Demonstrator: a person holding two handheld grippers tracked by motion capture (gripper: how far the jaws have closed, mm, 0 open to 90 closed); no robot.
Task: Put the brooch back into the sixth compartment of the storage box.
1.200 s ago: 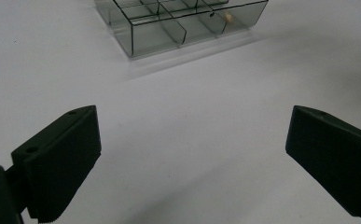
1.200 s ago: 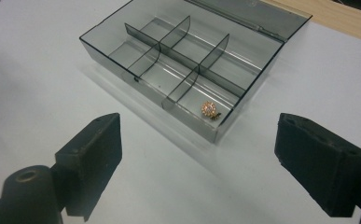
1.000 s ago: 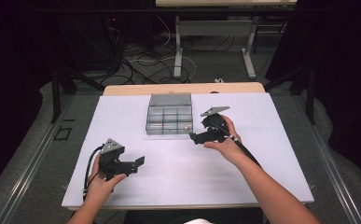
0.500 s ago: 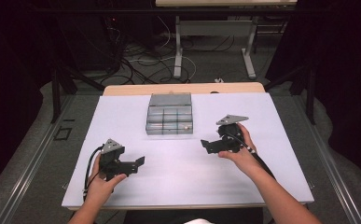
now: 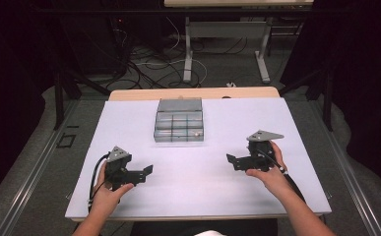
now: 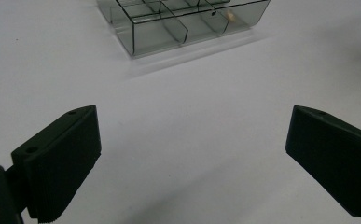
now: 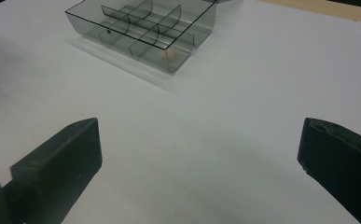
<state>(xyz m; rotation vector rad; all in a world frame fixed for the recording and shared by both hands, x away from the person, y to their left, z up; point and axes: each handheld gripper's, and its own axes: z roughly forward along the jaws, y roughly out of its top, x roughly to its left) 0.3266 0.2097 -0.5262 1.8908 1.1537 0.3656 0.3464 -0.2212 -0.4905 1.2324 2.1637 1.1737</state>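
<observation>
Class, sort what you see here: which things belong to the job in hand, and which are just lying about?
Job:
- clear grey plastic compartment box
- small pale piece in it
- left hand-held gripper
- right hand-held gripper

Lying about:
- tangled cables on the floor
- metal table legs

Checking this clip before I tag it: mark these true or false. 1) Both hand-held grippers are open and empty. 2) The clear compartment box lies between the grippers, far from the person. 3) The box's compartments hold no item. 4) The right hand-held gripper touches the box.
1) True: the left hand-held gripper and right hand-held gripper stand open with nothing between the jaws.
2) True: the compartment box lies beyond both.
3) False: a small pale piece lies in one compartment.
4) False: it is well apart from the box, over the white sheet.
</observation>
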